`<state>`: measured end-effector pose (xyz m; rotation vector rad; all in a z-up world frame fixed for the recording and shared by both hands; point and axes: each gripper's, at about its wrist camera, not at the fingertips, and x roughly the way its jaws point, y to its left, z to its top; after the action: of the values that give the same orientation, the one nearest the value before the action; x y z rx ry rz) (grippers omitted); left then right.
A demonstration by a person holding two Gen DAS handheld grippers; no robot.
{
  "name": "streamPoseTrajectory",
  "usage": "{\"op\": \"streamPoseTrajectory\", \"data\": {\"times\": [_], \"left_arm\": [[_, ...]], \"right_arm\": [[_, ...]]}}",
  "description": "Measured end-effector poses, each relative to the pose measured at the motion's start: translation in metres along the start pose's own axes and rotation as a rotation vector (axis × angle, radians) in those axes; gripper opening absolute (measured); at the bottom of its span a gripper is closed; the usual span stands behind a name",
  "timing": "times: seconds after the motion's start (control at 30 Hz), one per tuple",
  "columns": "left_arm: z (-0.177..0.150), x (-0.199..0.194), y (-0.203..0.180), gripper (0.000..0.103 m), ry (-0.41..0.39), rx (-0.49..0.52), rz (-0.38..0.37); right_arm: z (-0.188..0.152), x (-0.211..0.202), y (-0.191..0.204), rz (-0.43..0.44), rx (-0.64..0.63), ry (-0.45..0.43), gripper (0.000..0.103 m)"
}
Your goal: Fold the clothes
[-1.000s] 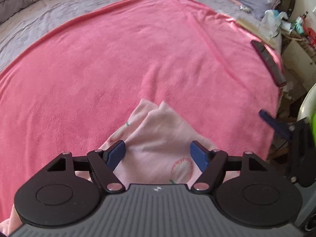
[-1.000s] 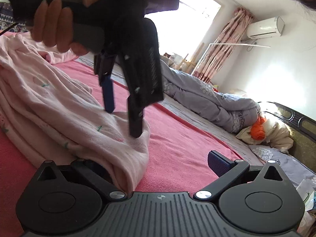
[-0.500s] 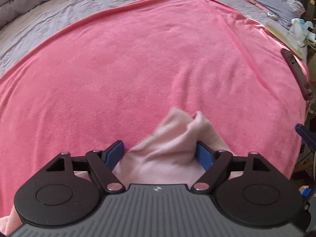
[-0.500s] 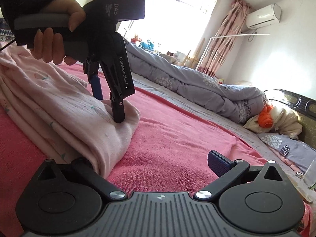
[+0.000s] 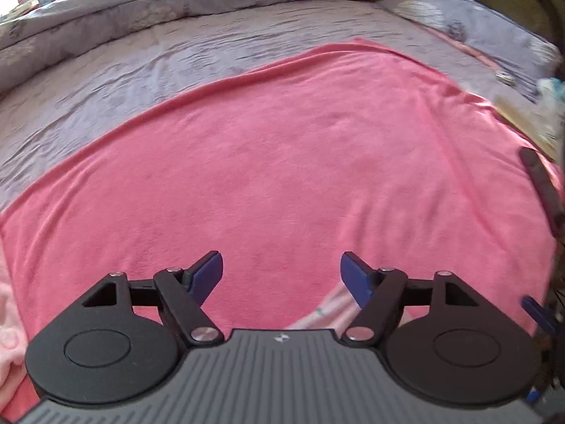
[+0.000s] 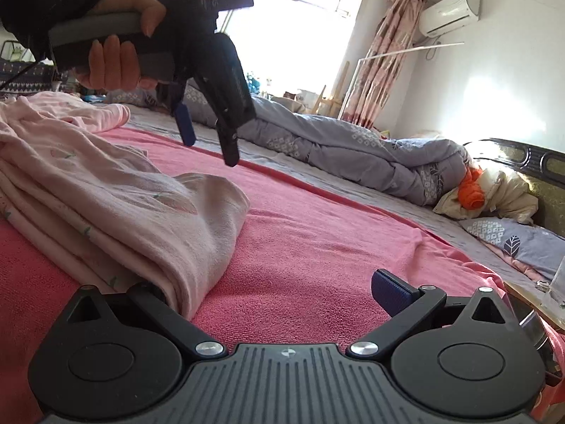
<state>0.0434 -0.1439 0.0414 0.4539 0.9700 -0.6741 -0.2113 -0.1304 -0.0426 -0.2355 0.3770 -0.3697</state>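
While the left gripper (image 5: 281, 274) is being held above the pink blanket (image 5: 282, 162), its blue pads (image 5: 208, 270) are being kept wide apart with nothing between them; in the right wrist view the same gripper (image 6: 208, 145) is being carried in a hand (image 6: 116, 60) clear of the cloth. The garment (image 6: 116, 205), pale pink and folded into layers, is lying on the blanket at the left of the right wrist view, and only a strip of it (image 5: 328, 309) is being shown under the left gripper's right finger. The right gripper (image 6: 282, 289) is being held low over the blanket with its fingers spread; its left finger is being hidden by the garment's folded edge, so contact there cannot be told. A grey quilt (image 6: 353, 155) is lying beyond the blanket.
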Motion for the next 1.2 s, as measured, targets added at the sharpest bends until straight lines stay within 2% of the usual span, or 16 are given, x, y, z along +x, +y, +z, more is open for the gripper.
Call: {"op": "streamPoseTrajectory", "data": {"times": [0.1, 0.2, 0.27, 0.33, 0.37, 0.4, 0.43, 0.5, 0.57, 0.67, 0.7, 0.8, 0.9, 0.97, 1.07, 1.2], "left_arm": [[-0.003, 0.005, -0.009, 0.078, 0.013, 0.020, -0.021], [-0.006, 0.010, -0.018, 0.084, 0.027, 0.041, -0.042], [-0.007, 0.014, -0.024, 0.085, 0.035, 0.054, -0.057], [0.006, 0.020, -0.020, 0.071, 0.011, 0.043, 0.091], [0.014, 0.024, -0.018, 0.069, -0.004, 0.036, 0.177], [0.021, 0.022, -0.010, 0.069, -0.011, 0.003, 0.174], [0.029, 0.017, -0.001, 0.069, -0.015, -0.038, 0.141], [0.031, -0.006, 0.013, 0.069, -0.055, -0.088, -0.029], [0.021, -0.029, 0.009, 0.071, -0.050, -0.035, -0.175], [-0.010, -0.044, -0.012, 0.073, 0.038, 0.127, -0.271], [-0.019, -0.043, -0.017, 0.073, 0.068, 0.164, -0.273], [-0.035, -0.028, -0.021, 0.072, 0.127, 0.125, -0.251], [-0.035, -0.018, -0.016, 0.072, 0.121, 0.037, -0.249], [-0.034, -0.009, -0.017, 0.077, 0.117, 0.045, -0.216], [-0.037, -0.004, -0.021, 0.080, 0.103, 0.069, -0.188], [-0.038, -0.001, -0.028, 0.082, 0.087, 0.092, -0.156]], "right_arm": [[0.000, 0.000, -0.002, 0.006, 0.007, 0.000, 0.103], [0.000, 0.000, -0.001, -0.001, 0.021, 0.007, 0.103], [0.001, 0.000, -0.001, -0.006, 0.025, 0.013, 0.103], [0.001, -0.001, 0.000, -0.009, 0.023, 0.011, 0.103], [0.000, -0.001, 0.000, -0.008, 0.022, 0.008, 0.103], [0.000, -0.001, 0.000, -0.006, 0.021, 0.006, 0.103], [0.000, -0.001, 0.000, -0.004, 0.020, 0.004, 0.103], [0.001, -0.001, 0.000, 0.002, 0.020, 0.002, 0.103], [0.001, -0.002, 0.001, 0.002, -0.006, -0.013, 0.103], [0.005, -0.005, 0.008, -0.009, -0.102, -0.062, 0.103], [0.008, -0.007, 0.012, 0.000, -0.140, -0.096, 0.103], [0.016, -0.004, 0.023, 0.076, -0.166, -0.163, 0.103], [0.019, 0.008, 0.033, 0.029, -0.169, -0.176, 0.103], [0.019, 0.014, 0.034, 0.004, -0.168, -0.164, 0.103], [0.003, 0.000, 0.016, -0.051, -0.160, -0.126, 0.103], [-0.006, -0.017, 0.005, -0.006, -0.195, -0.115, 0.103]]}}
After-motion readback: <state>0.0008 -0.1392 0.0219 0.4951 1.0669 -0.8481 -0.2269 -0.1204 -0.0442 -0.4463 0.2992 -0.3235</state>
